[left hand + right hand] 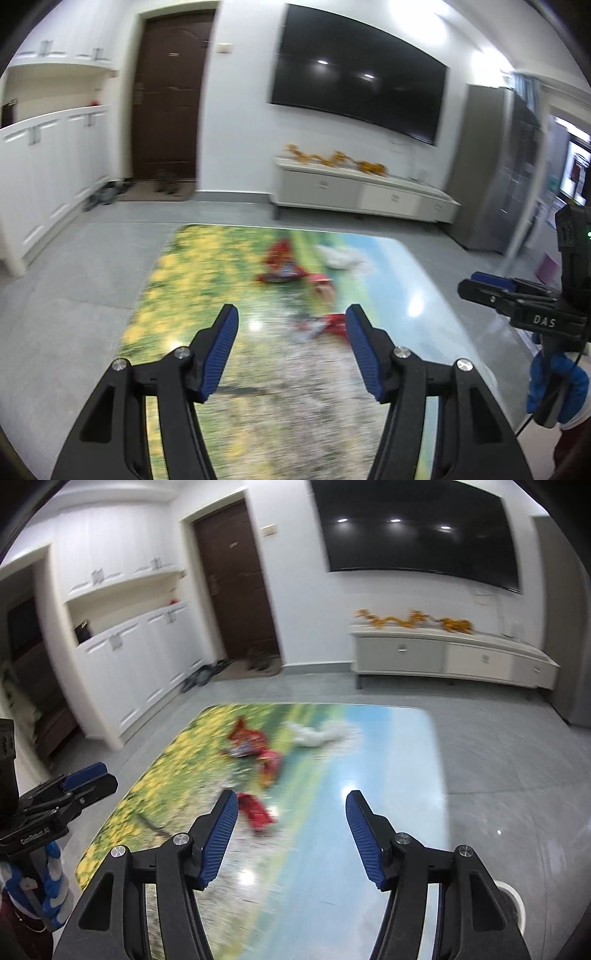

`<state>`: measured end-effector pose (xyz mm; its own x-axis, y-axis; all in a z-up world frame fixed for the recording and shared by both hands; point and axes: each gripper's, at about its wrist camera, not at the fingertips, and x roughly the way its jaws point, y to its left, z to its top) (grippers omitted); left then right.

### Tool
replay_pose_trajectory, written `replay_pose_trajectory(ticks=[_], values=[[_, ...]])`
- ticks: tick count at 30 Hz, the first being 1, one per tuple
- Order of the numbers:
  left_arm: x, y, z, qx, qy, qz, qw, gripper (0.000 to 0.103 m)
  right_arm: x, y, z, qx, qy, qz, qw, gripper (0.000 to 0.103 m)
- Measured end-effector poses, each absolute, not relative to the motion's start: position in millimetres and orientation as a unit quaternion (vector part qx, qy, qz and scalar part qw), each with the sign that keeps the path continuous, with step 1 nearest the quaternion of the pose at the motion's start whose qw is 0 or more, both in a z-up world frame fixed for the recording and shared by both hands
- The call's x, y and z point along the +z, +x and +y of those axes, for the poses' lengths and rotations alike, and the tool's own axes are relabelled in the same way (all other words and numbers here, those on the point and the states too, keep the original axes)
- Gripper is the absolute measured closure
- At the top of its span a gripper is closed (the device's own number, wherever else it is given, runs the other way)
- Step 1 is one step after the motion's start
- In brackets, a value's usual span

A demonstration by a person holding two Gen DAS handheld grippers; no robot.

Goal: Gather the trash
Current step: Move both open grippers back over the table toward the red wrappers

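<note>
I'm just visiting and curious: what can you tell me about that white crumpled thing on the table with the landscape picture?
The white crumpled thing looks like a soft wad of tissue or thin plastic; blur hides which. It lies flat on the glossy printed table, toward its far end, on the green-to-blue part of the picture, just right of the red wrappers. Whether it touches them is unclear. Neither gripper touches it.

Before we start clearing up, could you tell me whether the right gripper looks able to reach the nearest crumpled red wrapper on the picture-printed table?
Probably yes: the right gripper is open and empty, and nothing lies between it and the red wrapper.
</note>
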<state>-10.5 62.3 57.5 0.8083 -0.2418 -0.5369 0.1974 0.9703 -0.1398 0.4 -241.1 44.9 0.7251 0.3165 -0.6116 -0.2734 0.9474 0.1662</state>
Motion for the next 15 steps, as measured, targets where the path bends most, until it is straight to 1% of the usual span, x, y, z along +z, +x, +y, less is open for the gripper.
replay_pose_trajectory(ticks=[7, 15], values=[[37, -21, 146, -0.018, -0.082, 0.287, 0.954, 0.045, 32, 23, -150, 0.255, -0.009, 0.353, 0.900, 0.044], [19, -22, 190, 0.043, -0.105, 0.305, 0.946, 0.045, 11, 26, -78, 0.341, -0.042, 0.370, 0.863, 0.044]])
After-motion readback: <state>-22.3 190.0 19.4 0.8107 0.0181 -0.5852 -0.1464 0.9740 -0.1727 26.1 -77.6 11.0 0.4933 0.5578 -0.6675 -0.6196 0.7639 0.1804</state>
